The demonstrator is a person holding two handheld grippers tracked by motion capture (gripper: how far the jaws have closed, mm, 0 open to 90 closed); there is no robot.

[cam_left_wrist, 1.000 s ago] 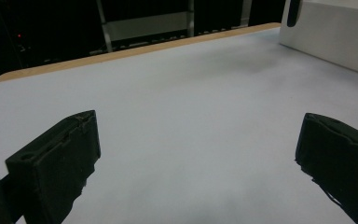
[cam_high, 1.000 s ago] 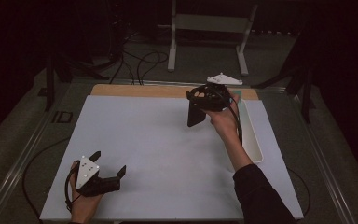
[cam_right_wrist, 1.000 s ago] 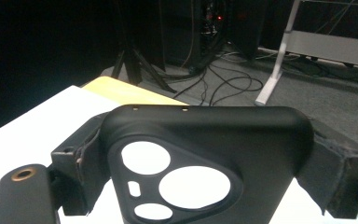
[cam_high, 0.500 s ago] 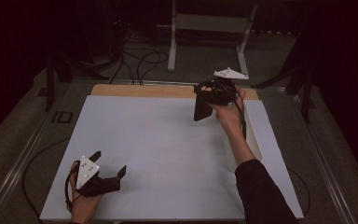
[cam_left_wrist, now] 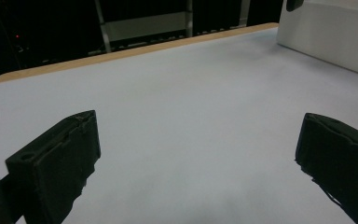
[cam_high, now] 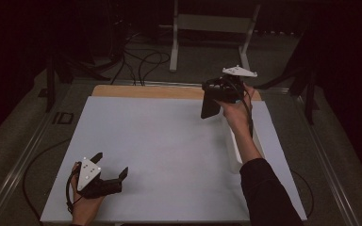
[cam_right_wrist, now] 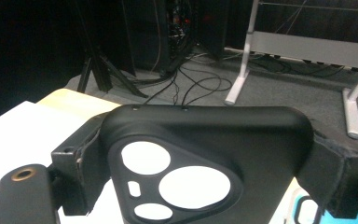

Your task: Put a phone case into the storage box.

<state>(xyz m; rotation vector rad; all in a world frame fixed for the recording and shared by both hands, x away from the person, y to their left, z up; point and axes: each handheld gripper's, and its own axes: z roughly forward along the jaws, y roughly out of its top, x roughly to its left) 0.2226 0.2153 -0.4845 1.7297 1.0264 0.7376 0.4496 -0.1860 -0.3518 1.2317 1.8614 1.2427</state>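
The worktop lay pale and broad under the lamp, a strip of bare wood along its far edge, dark floor with cables and a metal stand behind it. A long white tray sat along the right side of the worktop, partly covered by the person's right forearm. Near the front left corner the left gripper rested low on the surface in the person's hand, released, its two black jaws spread wide with only bare worktop between them in the left gripper view. At the far right the right gripper was raised above the worktop beside the tray's far end, clenched on a black phone case, one jaw pressing each side. In the right gripper view the case's camera cutouts showed pale against its dark shell, and the case hung clear of the surface.
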